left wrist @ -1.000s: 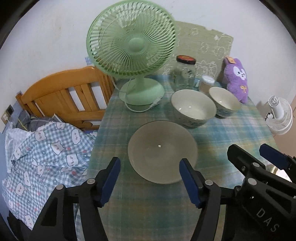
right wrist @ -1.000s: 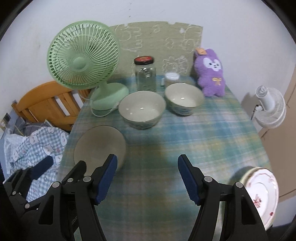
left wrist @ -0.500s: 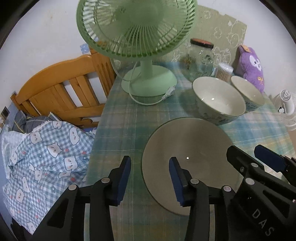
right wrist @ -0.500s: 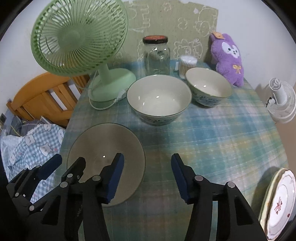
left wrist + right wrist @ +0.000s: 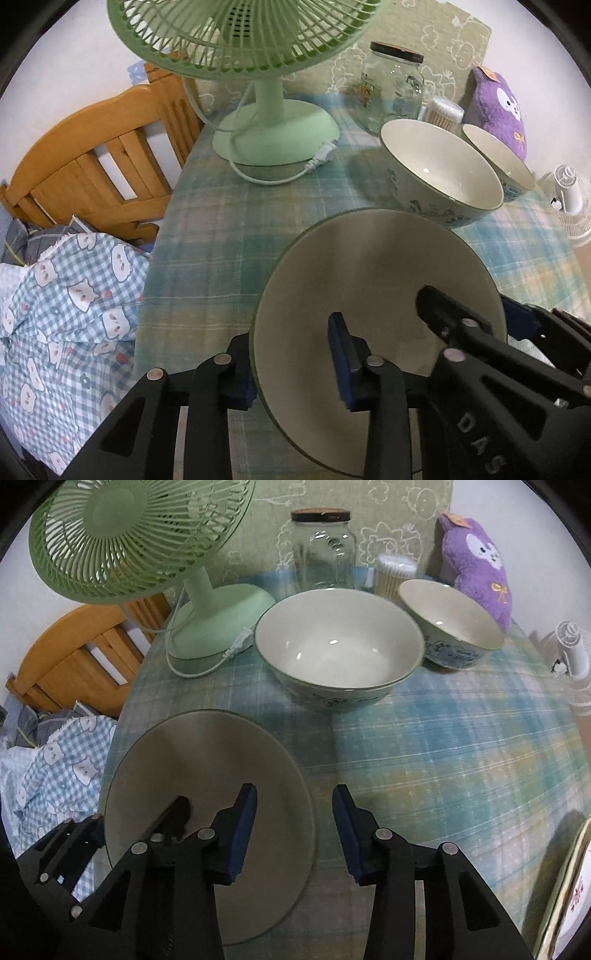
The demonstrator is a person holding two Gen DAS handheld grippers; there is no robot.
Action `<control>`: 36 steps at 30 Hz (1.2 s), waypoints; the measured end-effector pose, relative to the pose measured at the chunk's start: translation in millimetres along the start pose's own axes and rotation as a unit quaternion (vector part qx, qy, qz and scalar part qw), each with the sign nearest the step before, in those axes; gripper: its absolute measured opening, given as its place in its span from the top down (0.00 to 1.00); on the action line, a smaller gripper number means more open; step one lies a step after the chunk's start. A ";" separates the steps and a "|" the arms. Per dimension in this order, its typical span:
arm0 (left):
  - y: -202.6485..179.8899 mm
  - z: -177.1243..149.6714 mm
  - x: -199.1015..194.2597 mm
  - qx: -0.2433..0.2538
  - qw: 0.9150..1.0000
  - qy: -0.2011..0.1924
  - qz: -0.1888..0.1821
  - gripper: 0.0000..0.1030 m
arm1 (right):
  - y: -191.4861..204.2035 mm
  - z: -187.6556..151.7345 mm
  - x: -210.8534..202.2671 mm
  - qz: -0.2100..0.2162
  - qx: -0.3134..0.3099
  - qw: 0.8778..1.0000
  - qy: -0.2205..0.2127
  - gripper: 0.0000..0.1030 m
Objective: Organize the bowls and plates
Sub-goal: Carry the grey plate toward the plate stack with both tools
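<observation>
A plain grey-green plate point(image 5: 376, 280) lies on the checked tablecloth point(image 5: 443, 746). My left gripper point(image 5: 291, 354) is shut on the plate's left rim, one finger on top and the other beneath the edge. My right gripper point(image 5: 293, 805) straddles the right rim of the plate point(image 5: 207, 775). Its jaws are closing, and its pads are clear of the rim. Behind the plate stand a large white bowl point(image 5: 340, 653) and a smaller bowl point(image 5: 447, 624). The edges of patterned plates point(image 5: 569, 893) show at the lower right.
A green fan point(image 5: 122, 535) with its cord, a glass jar point(image 5: 321, 550), a cotton swab box point(image 5: 393, 572) and a purple plush point(image 5: 476, 565) line the table's back. A wooden chair point(image 5: 92, 155) and checked fabric point(image 5: 55, 314) are to the left, and a small white fan point(image 5: 572, 661) to the right.
Both grippers came down and forward onto the plate while narrowing. The left one went from wide open to shut on the left rim. The right one now brackets the right rim.
</observation>
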State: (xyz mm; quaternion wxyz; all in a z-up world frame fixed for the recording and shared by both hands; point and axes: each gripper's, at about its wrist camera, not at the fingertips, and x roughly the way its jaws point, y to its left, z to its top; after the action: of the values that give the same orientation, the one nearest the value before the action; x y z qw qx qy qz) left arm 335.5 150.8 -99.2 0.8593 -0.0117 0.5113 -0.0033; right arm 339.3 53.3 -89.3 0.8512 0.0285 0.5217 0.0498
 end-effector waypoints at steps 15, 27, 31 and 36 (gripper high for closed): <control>-3.9 -0.6 -9.6 0.009 1.000 0.002 -0.027 0.71 | 1.7 -1.0 -8.3 0.002 0.004 1.000 0.004 0.66; -26.2 -13.6 -44.0 0.021 0.999 -0.011 -0.027 0.71 | -15.4 -16.5 -43.7 0.000 0.014 1.000 -0.008 0.66; -39.3 -25.1 -56.8 0.021 0.999 -0.013 -0.025 0.71 | -27.8 -29.1 -59.1 0.002 0.013 1.000 -0.008 0.66; -58.0 -41.2 -69.5 0.017 1.000 -0.014 -0.017 0.71 | -46.6 -45.8 -76.3 0.010 0.008 1.000 -0.006 0.66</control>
State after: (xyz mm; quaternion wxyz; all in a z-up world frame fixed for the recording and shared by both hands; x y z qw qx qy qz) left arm 266.5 93.3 -56.5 0.8660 -0.0057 0.4993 -0.0264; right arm 266.6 -1.9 -47.2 0.8537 0.0404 0.5164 0.0537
